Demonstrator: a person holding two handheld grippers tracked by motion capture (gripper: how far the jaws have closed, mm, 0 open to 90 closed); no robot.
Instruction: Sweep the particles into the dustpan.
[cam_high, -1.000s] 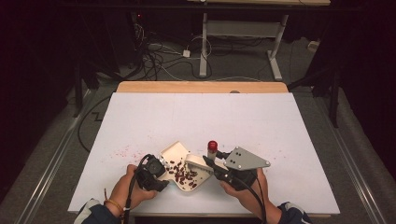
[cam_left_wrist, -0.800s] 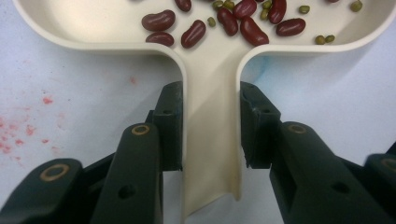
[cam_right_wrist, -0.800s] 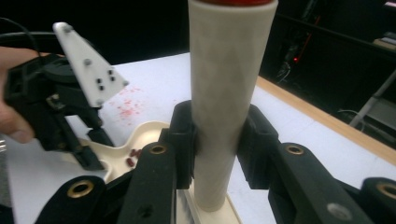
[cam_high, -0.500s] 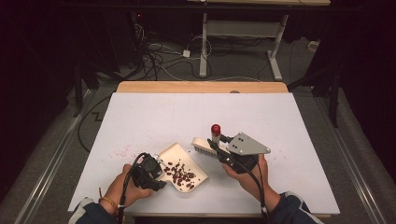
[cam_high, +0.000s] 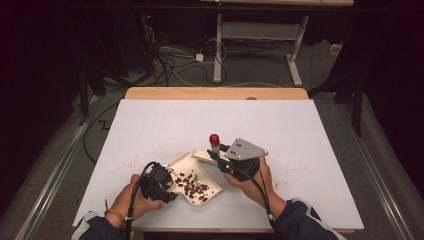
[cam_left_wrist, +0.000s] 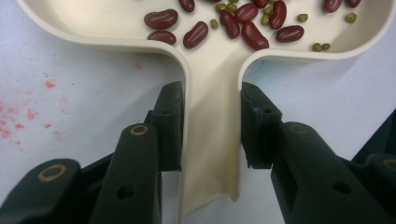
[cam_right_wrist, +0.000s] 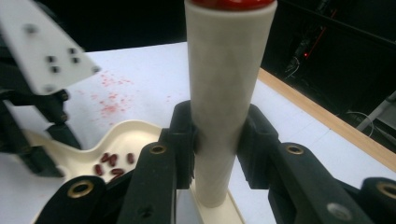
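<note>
Two tongs pinch — left tongs (cam_left_wrist: 211, 126) the dustpan (cam_left_wrist: 210, 84) handle, right tongs (cam_right_wrist: 217, 140) the brush (cam_right_wrist: 224, 93) handle, bristles hidden.

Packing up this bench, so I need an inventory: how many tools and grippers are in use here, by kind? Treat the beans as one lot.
Cream dustpan holding the beans: 1
Cream brush with red-capped handle: 1
Lot of mixed red and green beans: 1
Hand-held grippers: 2, the left gripper on the dustpan's handle and the right gripper on the brush handle
Total: 5

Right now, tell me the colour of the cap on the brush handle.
Red. The cap tops the cream brush handle; it shows best in the high view.
</note>
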